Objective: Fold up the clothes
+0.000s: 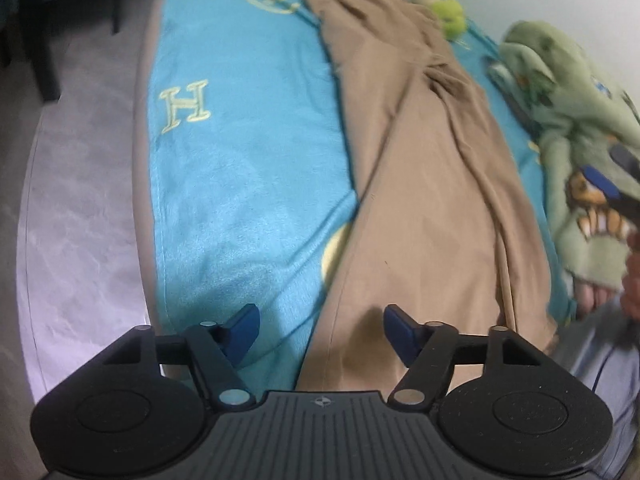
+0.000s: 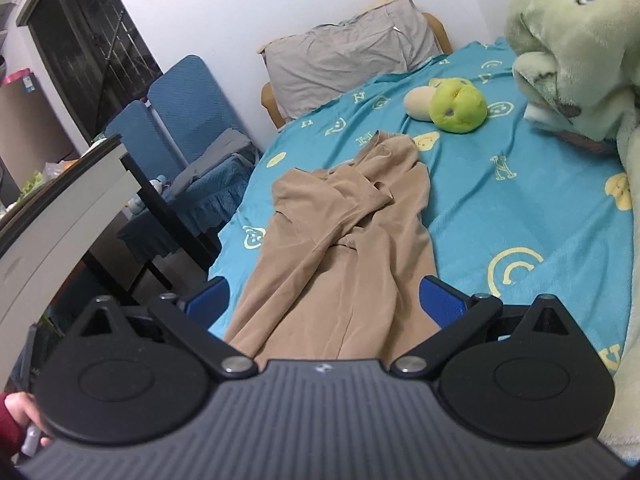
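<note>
The tan garment (image 2: 344,240) lies lengthwise on the bed (image 2: 520,200), on the turquoise printed bedspread, narrowed into a long strip with its sleeves crossed over the upper body. This layout suggests the sides are already turned in, leaving the lengthwise fold to be made.

The left tongs (image 1: 320,334) are spread wide and hold nothing. They hover low over the near end of the garment, with one pad (image 1: 400,336) above the cloth and the other above the bedspread, so the garment's left edge runs between them. The position suits a pinch on that edge or near corner.

The right tongs (image 2: 324,304) are also spread wide and empty. They straddle the near end of the garment, fingers on either side of the strip, placed to take the opposite side.

A green soft toy (image 2: 458,106) and a pale green plush blanket (image 2: 580,52) lie well apart from the garment, beyond and to its right, leaving the fold path open.

Judgement: both near corners need gripping before the hem is carried toward the collar.
</note>
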`<state>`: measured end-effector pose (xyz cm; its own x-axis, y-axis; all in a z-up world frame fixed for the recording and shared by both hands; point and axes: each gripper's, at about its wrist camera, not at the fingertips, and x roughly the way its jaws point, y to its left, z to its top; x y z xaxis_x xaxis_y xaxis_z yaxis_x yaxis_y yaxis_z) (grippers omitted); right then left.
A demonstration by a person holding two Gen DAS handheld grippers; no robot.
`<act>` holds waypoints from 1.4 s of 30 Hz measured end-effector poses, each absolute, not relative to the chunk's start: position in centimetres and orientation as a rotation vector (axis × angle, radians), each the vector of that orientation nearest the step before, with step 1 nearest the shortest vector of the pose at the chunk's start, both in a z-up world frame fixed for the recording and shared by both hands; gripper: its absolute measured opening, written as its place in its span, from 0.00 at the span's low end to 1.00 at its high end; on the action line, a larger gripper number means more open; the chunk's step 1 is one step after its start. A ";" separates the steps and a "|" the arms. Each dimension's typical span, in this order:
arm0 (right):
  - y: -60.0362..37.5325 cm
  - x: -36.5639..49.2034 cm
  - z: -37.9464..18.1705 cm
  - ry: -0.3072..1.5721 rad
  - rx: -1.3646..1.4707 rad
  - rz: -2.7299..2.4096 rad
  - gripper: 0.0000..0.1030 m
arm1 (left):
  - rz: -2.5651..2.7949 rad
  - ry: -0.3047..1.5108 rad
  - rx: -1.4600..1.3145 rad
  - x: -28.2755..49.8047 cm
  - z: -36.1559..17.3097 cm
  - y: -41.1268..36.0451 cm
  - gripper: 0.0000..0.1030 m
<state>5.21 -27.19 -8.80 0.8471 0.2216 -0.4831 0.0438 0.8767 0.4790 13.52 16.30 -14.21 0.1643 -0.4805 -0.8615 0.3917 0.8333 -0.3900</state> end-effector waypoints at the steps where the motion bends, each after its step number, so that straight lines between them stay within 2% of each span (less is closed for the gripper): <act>1: -27.3 5.3 -8.9 0.561 0.506 0.096 1.00 | -0.650 1.260 -0.082 13.3 -14.1 16.4 0.66; 5: -27.9 5.2 -9.1 0.567 0.548 0.086 1.00 | -0.721 1.251 -0.055 12.3 -13.8 16.4 0.52; 10: -27.8 5.3 -9.1 0.569 0.544 0.082 1.00 | -0.687 1.297 0.019 11.7 -14.6 15.1 0.22; 11: -27.8 5.2 -9.1 0.569 0.541 0.079 1.00 | -0.677 1.292 0.047 11.6 -14.4 14.8 0.10; 12: -27.8 5.2 -9.1 0.570 0.537 0.076 1.00 | -0.676 1.280 0.080 11.3 -13.8 14.3 0.07; 18: -28.7 5.0 -9.3 0.585 0.565 0.048 1.00 | -0.660 1.246 0.222 8.7 -8.3 10.6 0.02; 23: -29.2 4.8 -9.5 0.611 0.567 0.024 1.00 | -0.649 1.190 0.200 5.6 -3.5 5.7 0.02; 28: -29.7 4.5 -10.2 0.665 0.579 0.012 1.00 | -0.658 1.180 0.150 4.1 -3.9 3.3 0.02; 32: -30.0 4.2 -11.0 0.719 0.613 0.014 1.00 | -0.637 1.179 0.063 3.8 -5.6 3.3 0.08; 34: -30.2 4.0 -11.4 0.746 0.630 0.015 1.00 | -0.626 1.179 0.019 3.7 -6.4 3.2 0.23; 36: -30.4 3.9 -11.8 0.774 0.647 0.016 1.00 | -0.616 1.177 -0.025 3.6 -7.3 3.2 0.48; 37: -30.5 3.8 -12.0 0.787 0.656 0.017 1.00 | -0.610 1.177 -0.047 3.5 -7.7 3.2 0.54; 39: -30.5 3.7 -12.5 0.822 0.667 0.012 1.00 | -0.599 1.175 -0.090 3.4 -8.6 3.2 0.73; 41: -30.1 3.9 -13.4 0.879 0.668 -0.007 1.00 | -0.588 1.173 -0.134 3.3 -9.4 3.2 0.81; 42: -29.9 4.2 -14.0 0.913 0.668 -0.018 1.00 | -0.554 1.184 -0.170 3.8 -10.0 3.8 0.81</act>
<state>4.16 -29.95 -13.96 0.6254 0.2596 -0.7359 0.2883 0.7995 0.5270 3.82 3.82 -9.99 0.2621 -0.4937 -0.8292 0.3198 0.8551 -0.4081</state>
